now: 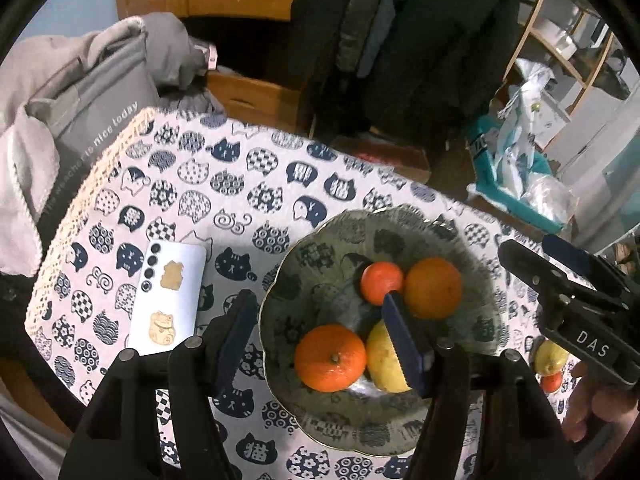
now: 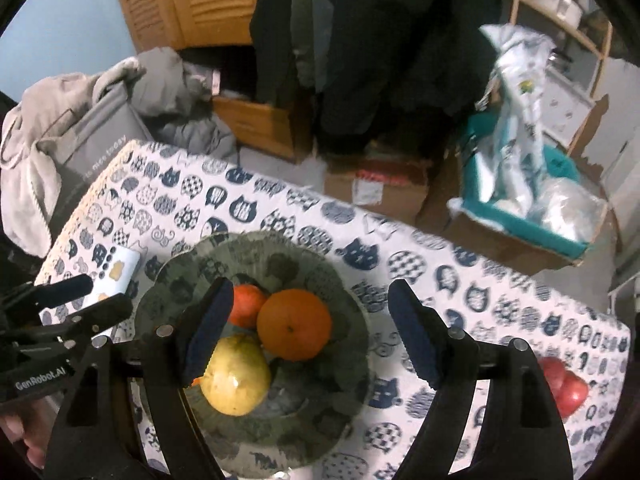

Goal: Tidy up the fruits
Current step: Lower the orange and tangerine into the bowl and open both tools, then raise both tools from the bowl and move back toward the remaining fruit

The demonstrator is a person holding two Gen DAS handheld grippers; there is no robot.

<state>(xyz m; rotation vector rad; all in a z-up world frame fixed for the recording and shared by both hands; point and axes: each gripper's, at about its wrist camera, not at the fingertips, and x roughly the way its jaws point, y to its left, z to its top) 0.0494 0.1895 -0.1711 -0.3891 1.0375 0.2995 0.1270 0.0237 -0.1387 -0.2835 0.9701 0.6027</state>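
Note:
A dark patterned plate point(image 1: 316, 256) point(image 2: 188, 276) sits on the cat-print tablecloth. It holds a mandarin point(image 1: 330, 358), a small red-orange tangerine point(image 1: 378, 282) point(image 2: 246, 308), a larger orange point(image 1: 434, 288) point(image 2: 294, 324) and a yellow fruit point(image 1: 382, 356) point(image 2: 236, 380). My left gripper point(image 1: 320, 336) point(image 2: 100, 294) hangs open above the plate's left side, its pads clear of the fruit. Over the plate's right half my right gripper point(image 2: 314, 332) point(image 1: 532, 248) is open too and holds nothing. Loose on the cloth to the right lie a red fruit point(image 2: 564, 384) point(image 1: 552, 382) and a yellow one point(image 1: 552, 356).
A white phone point(image 1: 172, 300) point(image 2: 116, 276) lies on the cloth left of the plate. A grey bag with clothes point(image 1: 80, 120) stands past the table's left edge. Cardboard boxes point(image 2: 376, 188) and a teal bin point(image 2: 520, 216) are on the floor behind.

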